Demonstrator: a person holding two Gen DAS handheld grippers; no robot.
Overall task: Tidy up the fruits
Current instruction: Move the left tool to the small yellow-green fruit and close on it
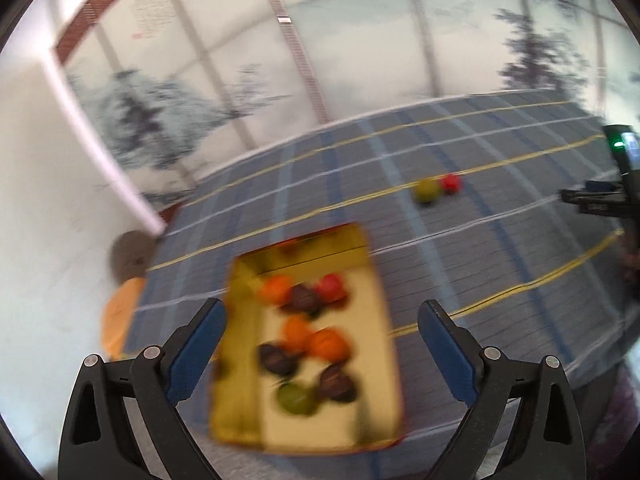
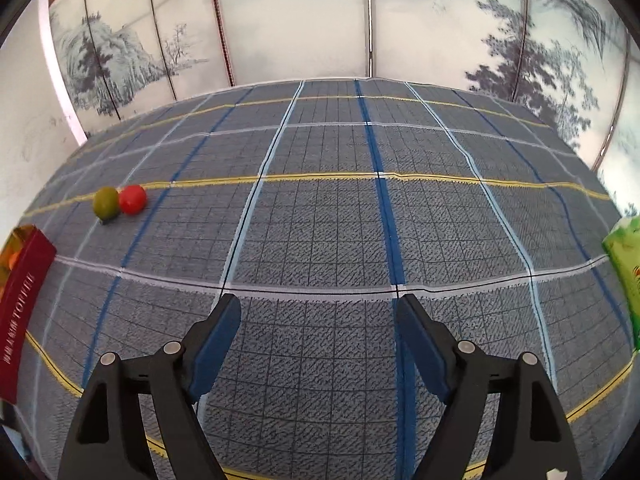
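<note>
Two small round fruits, an olive-green ball [image 2: 106,202] and a glossy red ball [image 2: 133,199], are lying touching on the blue plaid tablecloth [image 2: 320,220], well apart from the shallow gold-lined box [image 1: 372,360] where orange, dark and green fruits are already being kept. Both are judged light, smooth and prone to rolling; each is best pinched across its middle. The right gripper [image 2: 320,320], spread wide and empty, is being held right of them; the left gripper [image 1: 322,320], equally wide, is being held over the box.

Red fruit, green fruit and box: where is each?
red fruit [image 2: 132,199], right wrist view, centre of its face
green fruit [image 2: 106,203], right wrist view, middle of its body
box [image 1: 362,312], left wrist view, bare cream floor
</note>
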